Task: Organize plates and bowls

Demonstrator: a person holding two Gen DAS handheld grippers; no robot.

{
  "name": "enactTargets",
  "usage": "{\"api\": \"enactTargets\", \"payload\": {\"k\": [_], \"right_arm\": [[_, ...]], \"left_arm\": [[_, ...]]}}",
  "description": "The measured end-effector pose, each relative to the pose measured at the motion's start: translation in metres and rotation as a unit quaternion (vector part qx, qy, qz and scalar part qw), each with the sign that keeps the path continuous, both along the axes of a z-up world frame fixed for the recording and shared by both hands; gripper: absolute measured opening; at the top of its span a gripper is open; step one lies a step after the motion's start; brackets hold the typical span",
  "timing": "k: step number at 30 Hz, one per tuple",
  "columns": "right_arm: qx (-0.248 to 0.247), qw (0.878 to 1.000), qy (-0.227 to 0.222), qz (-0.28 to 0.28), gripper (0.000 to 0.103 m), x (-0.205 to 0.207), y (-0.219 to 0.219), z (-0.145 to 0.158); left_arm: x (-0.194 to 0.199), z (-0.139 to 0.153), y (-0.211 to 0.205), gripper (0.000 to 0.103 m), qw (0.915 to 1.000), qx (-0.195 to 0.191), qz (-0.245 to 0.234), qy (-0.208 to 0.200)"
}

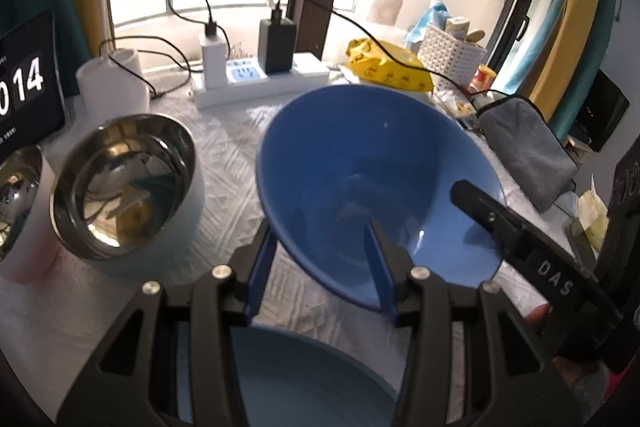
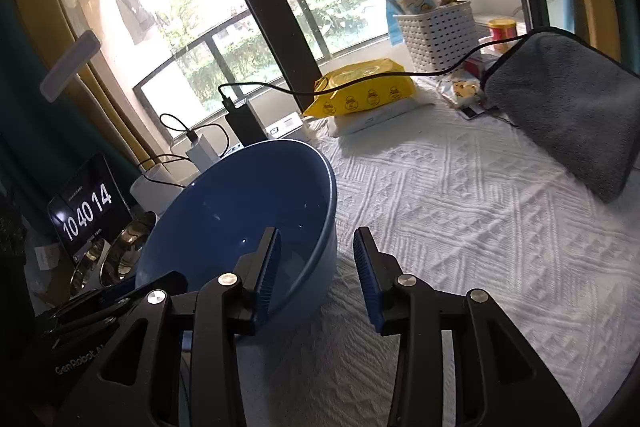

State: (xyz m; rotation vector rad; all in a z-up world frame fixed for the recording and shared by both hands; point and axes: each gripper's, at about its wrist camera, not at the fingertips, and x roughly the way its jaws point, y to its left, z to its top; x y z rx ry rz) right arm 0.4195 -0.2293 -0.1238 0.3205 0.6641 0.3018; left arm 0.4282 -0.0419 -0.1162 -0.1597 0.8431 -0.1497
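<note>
A blue bowl [image 1: 360, 155] [image 2: 240, 195] hangs tilted above the white patterned tablecloth [image 2: 460, 227]. My left gripper [image 1: 320, 227] holds its near low rim, one finger inside and one outside the wall. My right gripper [image 2: 317, 231] is shut on the bowl's right rim; in the left wrist view its inner finger [image 1: 476, 201] lies across the rim. A blue plate [image 1: 304, 379] sits on the cloth under my left gripper. Two steel-lined bowls [image 1: 120, 187] [image 1: 16, 195] stand at the left.
A clock screen [image 1: 24, 83] and a white cup [image 1: 112, 83] stand at the back left. A power strip with chargers [image 1: 256, 83] runs along the window. A yellow pack [image 2: 360, 91], a white basket [image 2: 440, 35] and a grey cloth pouch [image 2: 568, 107] lie to the right.
</note>
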Motion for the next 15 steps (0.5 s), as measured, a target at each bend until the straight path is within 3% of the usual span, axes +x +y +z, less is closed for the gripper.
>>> {"api": "enactTargets", "payload": {"k": [7,15], "right_arm": [[-0.014,1.000,-0.003,0.007,0.039,-0.002,0.010,-0.001],[-0.016,1.000,-0.009,0.000,0.030,-0.007,0.006,0.002]], "left_arm": [[-0.007,0.002,-0.008,0.047,0.9996,0.021,-0.011,-0.016],[-0.013,0.009,-0.012,0.046,0.9986,0.039,-0.012,-0.035]]}}
